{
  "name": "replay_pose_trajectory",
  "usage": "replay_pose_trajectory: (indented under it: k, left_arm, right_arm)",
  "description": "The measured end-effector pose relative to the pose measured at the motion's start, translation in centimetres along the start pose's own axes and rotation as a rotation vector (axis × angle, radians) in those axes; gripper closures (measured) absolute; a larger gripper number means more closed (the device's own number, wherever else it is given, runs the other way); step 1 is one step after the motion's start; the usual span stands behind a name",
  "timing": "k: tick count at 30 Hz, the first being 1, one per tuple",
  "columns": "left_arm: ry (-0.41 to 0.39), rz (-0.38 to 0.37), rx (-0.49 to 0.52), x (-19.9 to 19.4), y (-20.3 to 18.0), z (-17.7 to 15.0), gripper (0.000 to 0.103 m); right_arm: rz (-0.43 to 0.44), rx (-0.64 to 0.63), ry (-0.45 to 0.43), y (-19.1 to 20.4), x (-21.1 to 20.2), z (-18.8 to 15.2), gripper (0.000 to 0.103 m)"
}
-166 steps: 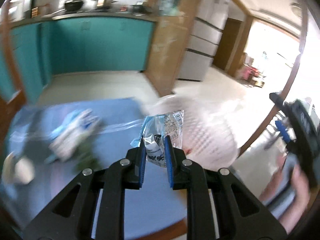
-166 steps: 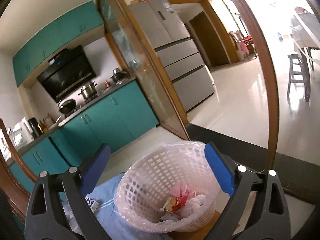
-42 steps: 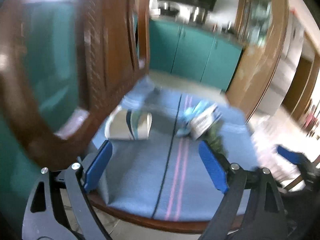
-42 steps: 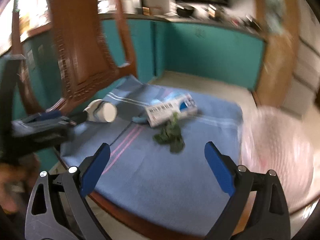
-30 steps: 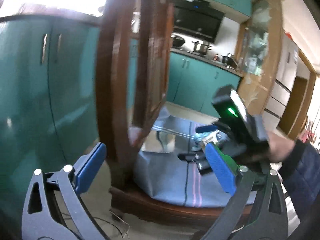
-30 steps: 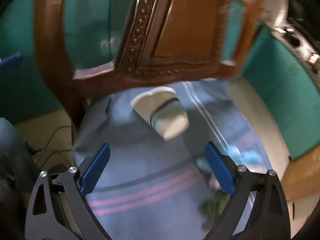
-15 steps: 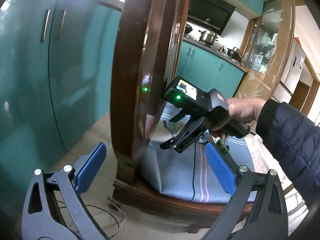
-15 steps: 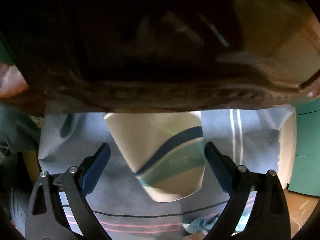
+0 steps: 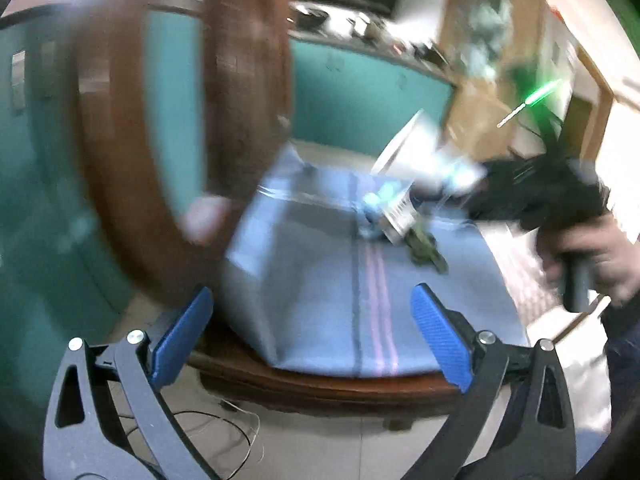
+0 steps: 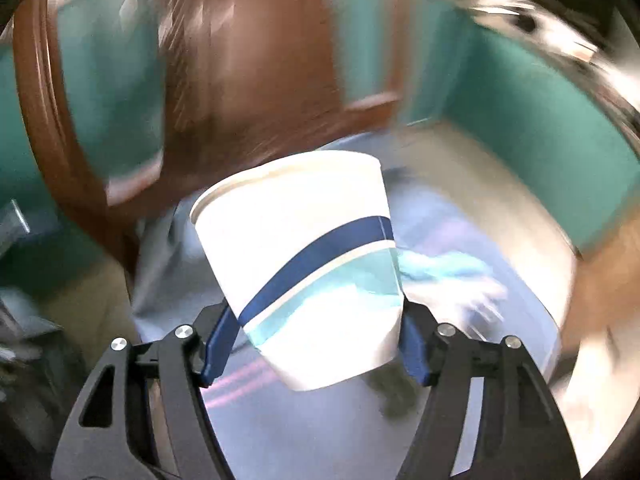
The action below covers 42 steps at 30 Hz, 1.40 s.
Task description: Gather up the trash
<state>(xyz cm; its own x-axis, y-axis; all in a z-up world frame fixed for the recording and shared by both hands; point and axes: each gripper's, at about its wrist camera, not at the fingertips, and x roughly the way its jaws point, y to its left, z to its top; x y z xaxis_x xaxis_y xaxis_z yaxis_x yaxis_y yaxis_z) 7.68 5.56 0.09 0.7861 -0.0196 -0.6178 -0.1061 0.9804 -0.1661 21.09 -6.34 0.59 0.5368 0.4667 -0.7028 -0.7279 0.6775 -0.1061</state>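
The right gripper (image 10: pixel 316 344), spread wide around the cup (image 10: pixel 308 268) half a second earlier, had closed on it, its blue pads pressing both sides near the base. The cup, which had lain on its side on the blue cloth (image 9: pixel 320 300) by the chair back (image 9: pixel 240 80), was lifted clear of the cloth, its rim tilted away from the camera. In the left view, the right gripper had swung from beside the chair back to the right, cup in its grip.

Wooden chair (image 9: pixel 248 92); blue cloth (image 9: pixel 320 292); teal cabinets (image 9: pixel 360 92)
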Motion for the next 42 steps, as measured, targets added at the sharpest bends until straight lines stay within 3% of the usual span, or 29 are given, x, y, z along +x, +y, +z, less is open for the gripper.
replay_pose_trajectory:
  k: [2, 3, 7, 10, 12, 14, 19, 22, 23, 29, 33, 38, 42]
  left_arm:
    - [0.041, -0.04, 0.026, 1.6, -2.0, 0.2, 0.004]
    - [0.063, -0.068, 0.04, 2.6, -3.3, 0.6, 0.004]
    - [0.132, -0.141, 0.074, 7.5, -8.3, 2.3, 0.005]
    - [0.168, -0.149, 0.072, 11.6, -11.1, 3.8, 0.01]
    - [0.197, -0.135, 0.059, 14.6, -12.3, 4.3, 0.017]
    - [0.275, -0.138, 0.021, 18.2, -13.2, 4.5, 0.027]
    - [0.336, -0.078, 0.027, 22.9, -14.2, 4.4, 0.044]
    - [0.326, -0.051, 0.051, 23.4, -14.4, 4.6, 0.068]
    - [0.345, -0.067, 0.05, 23.6, -14.5, 4.7, 0.09]
    - [0.32, -0.164, 0.069, 21.0, -14.7, 4.7, 0.092]
    - [0.226, -0.241, 0.086, 14.9, -13.1, 5.1, 0.092]
    - [0.051, -0.189, 0.087, 6.8, -9.7, 5.6, 0.092]
    - [-0.053, -0.107, 0.078, 3.6, -7.7, 5.5, 0.092]
  right_arm:
    - [-0.078, 0.186, -0.134, -2.4, -4.8, -2.2, 0.034]
    - [-0.109, 0.34, -0.231, -4.0, -7.8, -4.3, 0.034]
    - [-0.143, 0.697, -0.451, -7.5, -12.1, -12.2, 0.033]
    - [-0.216, 0.7, -0.41, -7.1, -11.6, -13.6, 0.034]
    - [-0.213, 0.671, -0.423, -6.8, -12.1, -13.2, 0.034]
    - [-0.188, 0.677, -0.424, -6.8, -12.0, -13.1, 0.034]
    - [-0.168, 0.647, -0.411, -6.9, -12.0, -13.7, 0.034]
    - [-0.164, 0.631, -0.41, -9.4, -11.6, -13.4, 0.034]
    - [-0.16, 0.631, -0.41, -9.5, -11.6, -13.6, 0.034]
    - [-0.16, 0.649, -0.401, -10.3, -11.4, -13.9, 0.034]
    - [-0.155, 0.63, -0.384, -9.7, -11.2, -13.5, 0.034]
    - [-0.154, 0.605, -0.348, -8.5, -10.2, -12.8, 0.034]
    - [-0.199, 0.564, -0.319, -6.8, -9.5, -12.0, 0.034]
